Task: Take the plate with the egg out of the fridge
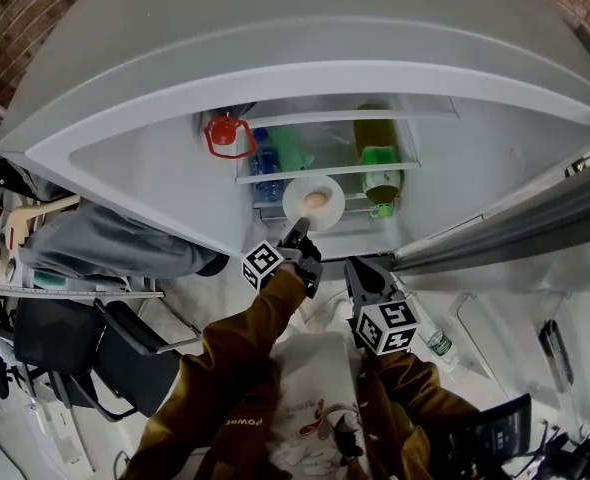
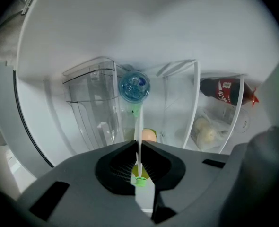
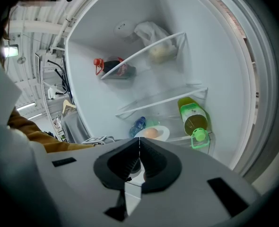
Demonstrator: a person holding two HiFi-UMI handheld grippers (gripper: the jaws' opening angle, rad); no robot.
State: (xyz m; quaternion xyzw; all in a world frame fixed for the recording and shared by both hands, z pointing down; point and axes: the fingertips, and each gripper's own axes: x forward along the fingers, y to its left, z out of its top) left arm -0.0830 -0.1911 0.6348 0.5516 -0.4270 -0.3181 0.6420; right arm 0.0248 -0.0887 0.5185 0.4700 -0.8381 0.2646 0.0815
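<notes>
A white plate (image 1: pixel 313 200) with a brown egg (image 1: pixel 316 200) on it is at the front of a lower shelf in the open fridge (image 1: pixel 155 168). My left gripper (image 1: pixel 297 234) is shut on the plate's near rim. In the left gripper view the plate (image 2: pixel 139 126) shows edge-on as a thin white line pinched between the jaws, with the egg (image 2: pixel 149 135) just beyond them. My right gripper (image 1: pixel 357 268) hangs below and to the right, outside the fridge, shut on nothing. The right gripper view shows the plate (image 3: pixel 159 134) and egg (image 3: pixel 151 133) ahead of its closed jaws.
A blue water bottle (image 1: pixel 267 163) lies behind the plate, and a green-capped bottle of yellow liquid (image 1: pixel 377 163) stands to its right. A red-capped dark bottle (image 3: pixel 116 69) and a white bag (image 3: pixel 153 41) sit on higher shelves. The fridge door (image 1: pixel 515 218) stands open at right.
</notes>
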